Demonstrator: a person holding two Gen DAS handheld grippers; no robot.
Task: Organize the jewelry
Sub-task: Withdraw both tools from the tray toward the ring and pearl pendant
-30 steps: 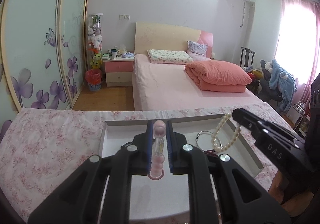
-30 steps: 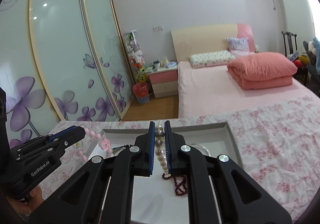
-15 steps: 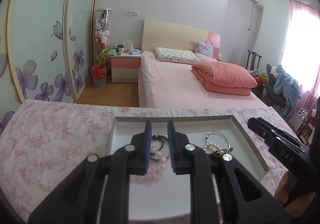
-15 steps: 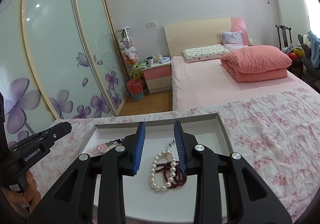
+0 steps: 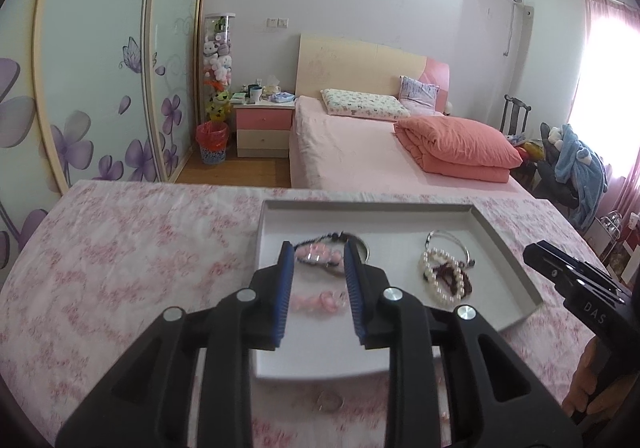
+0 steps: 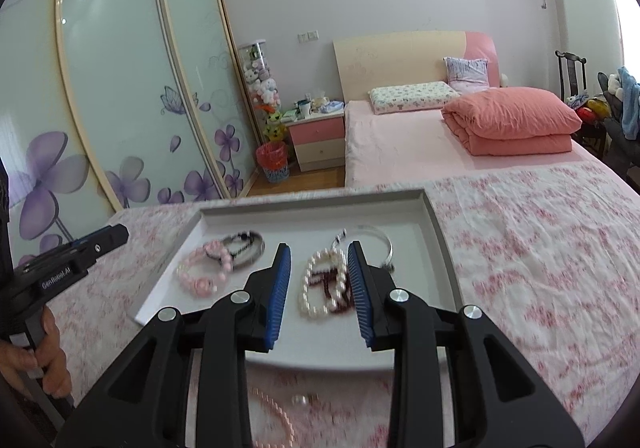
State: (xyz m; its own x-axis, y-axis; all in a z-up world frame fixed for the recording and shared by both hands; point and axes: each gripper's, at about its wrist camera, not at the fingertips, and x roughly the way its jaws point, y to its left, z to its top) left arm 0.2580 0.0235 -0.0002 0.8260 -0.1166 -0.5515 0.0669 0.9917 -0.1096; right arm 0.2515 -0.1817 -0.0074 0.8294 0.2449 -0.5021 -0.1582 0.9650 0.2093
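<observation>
A: How much has made it into the tray (image 6: 438,236)?

B: Two clusters lie on its floor. On the left, a pink bead bracelet (image 6: 204,272) overlaps a dark cord bracelet (image 6: 244,242). On the right, a pearl bracelet (image 6: 320,284) sits on a dark red bead strand (image 6: 334,288), with a silver bangle (image 6: 376,238) just beyond them

A: And the grippers?

B: The left gripper (image 5: 318,284) is released, jaws spread, nothing between them, hovering over the pink cluster. The right gripper (image 6: 318,284) is likewise spread and empty above the pearls

A: So is the job finished?

B: I'd judge not. On the floral cloth (image 6: 540,248) near the tray's near edge a thin pink bead necklace (image 6: 276,414) and a small pearl piece (image 6: 302,400) lie outside it, and the left view shows a ring-like item (image 5: 330,400) there, too blurred to name

A: So mostly done?

B: Roughly, with those loose pieces left to bring in
</observation>
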